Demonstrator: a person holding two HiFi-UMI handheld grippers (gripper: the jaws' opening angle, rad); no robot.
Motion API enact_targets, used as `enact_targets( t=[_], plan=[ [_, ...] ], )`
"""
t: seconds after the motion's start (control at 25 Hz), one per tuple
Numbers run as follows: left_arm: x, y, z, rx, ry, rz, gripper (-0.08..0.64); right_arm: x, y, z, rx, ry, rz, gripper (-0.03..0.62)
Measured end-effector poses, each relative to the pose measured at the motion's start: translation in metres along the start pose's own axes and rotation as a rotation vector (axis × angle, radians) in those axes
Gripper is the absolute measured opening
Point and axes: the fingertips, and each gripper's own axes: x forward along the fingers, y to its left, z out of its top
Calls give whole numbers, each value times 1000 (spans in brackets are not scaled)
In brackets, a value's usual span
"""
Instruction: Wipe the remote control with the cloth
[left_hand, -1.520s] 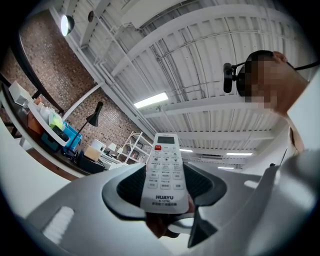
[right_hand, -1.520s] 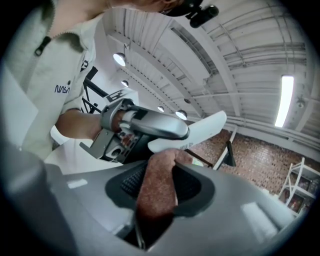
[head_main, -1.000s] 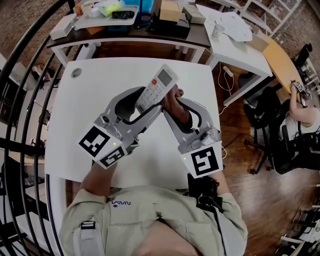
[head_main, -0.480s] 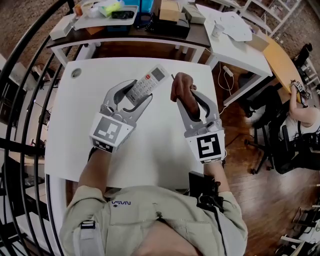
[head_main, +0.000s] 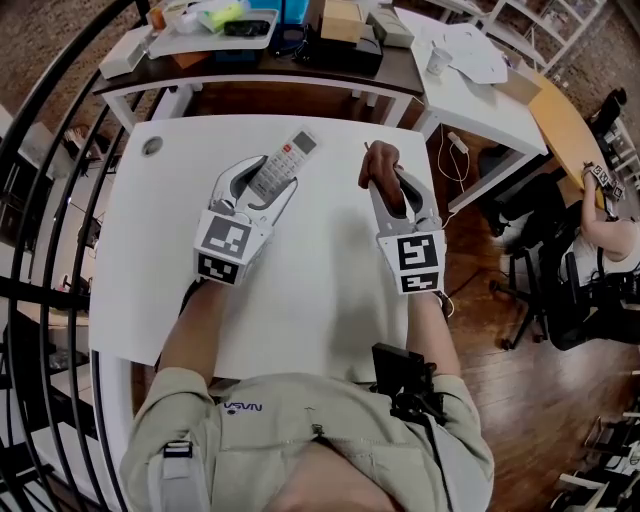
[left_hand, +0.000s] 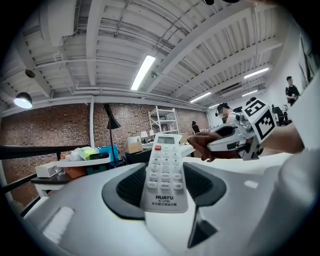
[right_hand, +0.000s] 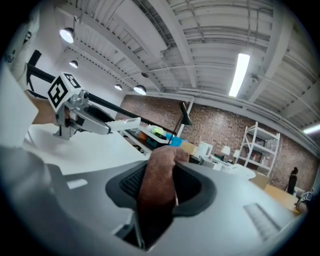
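A white remote control (head_main: 281, 160) with a red button and a small screen sits clamped in my left gripper (head_main: 262, 178), over the far part of the white table (head_main: 170, 240). In the left gripper view the remote (left_hand: 164, 172) lies face up between the two jaws. My right gripper (head_main: 389, 183) is shut on a bunched brown cloth (head_main: 382, 165), which sticks out past its jaws. In the right gripper view the cloth (right_hand: 158, 192) fills the gap between the jaws. The two grippers are apart, side by side, with bare table between them.
A small round fitting (head_main: 152, 147) is set in the table's far left corner. Beyond the far edge stands a dark table (head_main: 260, 70) with a tray and boxes, and a white table (head_main: 480, 95) to the right. A black railing (head_main: 40, 200) runs along the left.
Both grippers have come apart and moved down toward the table. The remote and the cloth, which met near the middle, are now separated; the remote has tilted flatter.
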Motion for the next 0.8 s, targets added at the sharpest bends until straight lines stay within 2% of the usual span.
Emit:
enact_targets(
  t=[0.44, 0.8],
  plan=[
    [28, 26, -42, -62, 113, 73, 245, 28, -9, -47, 31, 120, 5, 135],
    [41, 33, -73, -102, 233, 78, 244, 46, -14, -65, 33, 189, 28, 137]
  ],
)
